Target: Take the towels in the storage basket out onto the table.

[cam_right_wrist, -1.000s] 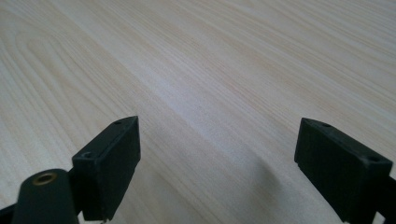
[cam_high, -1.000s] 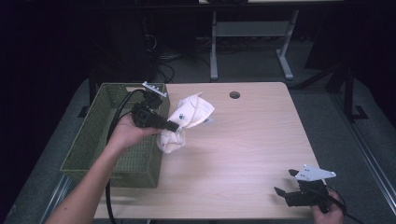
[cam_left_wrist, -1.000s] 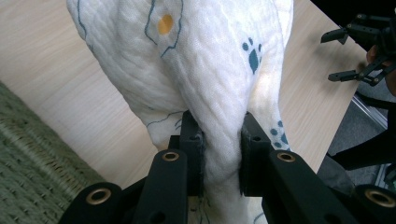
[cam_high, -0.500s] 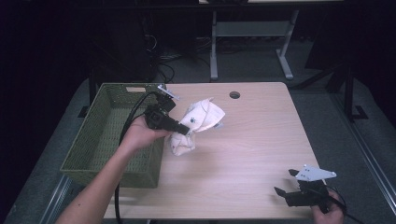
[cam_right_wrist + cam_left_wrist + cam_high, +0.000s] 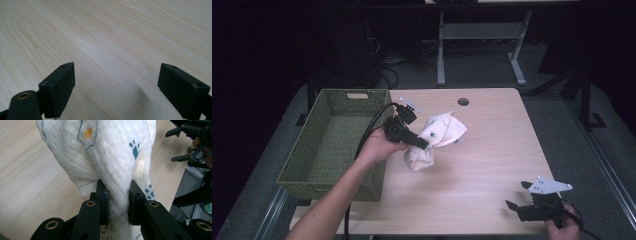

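Note:
A white cloth [image 5: 439,137] printed with blue paw marks hangs bunched over the middle of the wooden table [image 5: 482,165], just right of the basket. My left gripper [image 5: 426,144] is shut on it; in the left gripper view the cloth [image 5: 105,157] is pinched between the two black jaws of the left gripper [image 5: 117,205] and drapes forward. My right gripper [image 5: 514,196] rests near the table's front right corner, held by a hand, its jaws wide apart. In the right gripper view the right gripper [image 5: 117,82] has nothing but bare wood between its pads.
A green woven basket [image 5: 332,165] stands along the table's left side, and it looks empty. A round cable hole [image 5: 463,101] sits at the table's far edge. Beyond the table are a white desk frame [image 5: 482,45] and dark floor.
My left gripper has carried the cloth to the right and a little down, away from the basket and over the table's middle. The right gripper has stayed put.

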A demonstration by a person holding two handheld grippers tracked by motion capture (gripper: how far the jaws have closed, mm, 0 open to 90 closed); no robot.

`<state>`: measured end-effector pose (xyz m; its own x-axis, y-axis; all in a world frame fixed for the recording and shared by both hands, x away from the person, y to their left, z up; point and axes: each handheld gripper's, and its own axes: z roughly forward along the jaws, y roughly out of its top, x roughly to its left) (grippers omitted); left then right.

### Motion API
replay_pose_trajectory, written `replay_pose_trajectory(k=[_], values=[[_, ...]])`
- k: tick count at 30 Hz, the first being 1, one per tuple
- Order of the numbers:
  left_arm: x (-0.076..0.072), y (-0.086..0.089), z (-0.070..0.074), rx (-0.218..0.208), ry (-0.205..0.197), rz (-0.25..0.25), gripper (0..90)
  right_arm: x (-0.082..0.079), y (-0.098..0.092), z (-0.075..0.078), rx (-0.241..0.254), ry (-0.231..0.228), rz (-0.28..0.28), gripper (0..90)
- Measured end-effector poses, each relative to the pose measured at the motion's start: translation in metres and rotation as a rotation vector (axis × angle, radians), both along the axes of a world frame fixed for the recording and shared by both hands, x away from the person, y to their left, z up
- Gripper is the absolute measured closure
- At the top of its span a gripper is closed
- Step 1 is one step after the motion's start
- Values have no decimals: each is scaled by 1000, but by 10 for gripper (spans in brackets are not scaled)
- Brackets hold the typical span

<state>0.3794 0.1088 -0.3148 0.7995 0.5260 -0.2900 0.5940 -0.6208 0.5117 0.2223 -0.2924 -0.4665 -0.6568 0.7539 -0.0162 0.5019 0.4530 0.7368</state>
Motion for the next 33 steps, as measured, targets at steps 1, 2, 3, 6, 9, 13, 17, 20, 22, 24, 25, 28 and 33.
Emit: replay_pose_trajectory(k=[1, 2, 3, 6, 9, 13, 17, 20, 22, 24, 25, 28, 33], values=[[0, -2, -1, 2, 0, -3, 748, 0, 0, 0, 1, 0, 1, 140], [0, -4, -2, 6, 1, -7, 748, 0, 0, 0, 0, 0, 1, 140], [1, -6, -3, 8, 1, -8, 748, 0, 0, 0, 1, 1, -1, 140], [3, -12, -7, 13, 12, -15, 748, 0, -2, 0, 6, -3, -5, 140], [4, -18, -10, 14, 21, -20, 748, 0, -2, 0, 9, -3, -6, 140], [6, -27, -18, 17, 32, -31, 747, 0, -2, 0, 7, -2, -5, 140], [7, -37, -25, 8, 43, -28, 747, 0, -2, 0, 8, -2, -3, 140], [9, -44, -33, 10, 57, -35, 744, 0, -2, 0, 10, -4, -4, 140], [9, -49, -37, 25, 63, -42, 742, 0, -2, 0, 11, -4, -5, 140], [9, -53, -42, 26, 67, -42, 742, 0, -2, 1, 10, -3, -4, 140], [10, -54, -43, 22, 73, -47, 742, 0, -2, 1, 12, -3, -5, 140], [11, -60, -50, 22, 81, -45, 742, 0, -2, 1, 9, -3, -2, 140], [11, -69, -60, 10, 103, -49, 739, 1, -2, 1, 12, -3, -2, 140]])
